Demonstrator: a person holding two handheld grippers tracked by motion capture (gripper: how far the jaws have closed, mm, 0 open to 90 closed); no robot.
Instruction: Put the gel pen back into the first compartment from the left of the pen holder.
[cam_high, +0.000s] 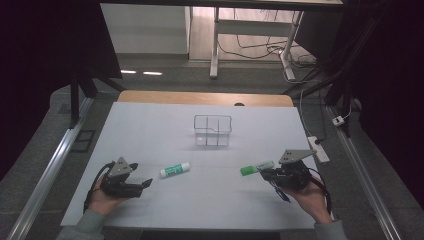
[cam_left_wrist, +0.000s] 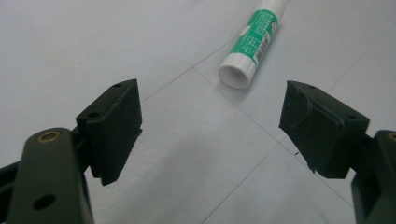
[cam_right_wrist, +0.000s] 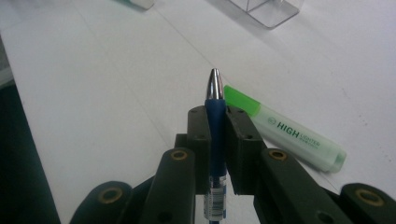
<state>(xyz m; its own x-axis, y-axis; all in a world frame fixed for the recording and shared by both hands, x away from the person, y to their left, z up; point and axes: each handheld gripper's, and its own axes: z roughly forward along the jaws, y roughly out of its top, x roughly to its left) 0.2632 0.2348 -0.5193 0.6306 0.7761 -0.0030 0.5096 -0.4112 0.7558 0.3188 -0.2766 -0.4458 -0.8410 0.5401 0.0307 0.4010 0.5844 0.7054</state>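
A white sheet covers the table, crossed by thin seam lines, with a strip of the wooden tabletop showing along its far edge. At the left, a metal rail runs along the grey floor beside the table. The left gripper rests low on the sheet near the front edge, its jaws spread wide with bare surface between them. Just ahead of it lies a glue stick with a green label, flat on the sheet and apart from the jaws. Toward the middle of the far half stands a clear compartmented organiser. Further right lies a green highlighter, flat on the sheet, close beside the right gripper. That gripper's jaws are pressed onto a blue pen, pinching its barrel so that the silver tip juts past them. Beyond the table stand white desk legs and loose cables; a power strip lies at the right.
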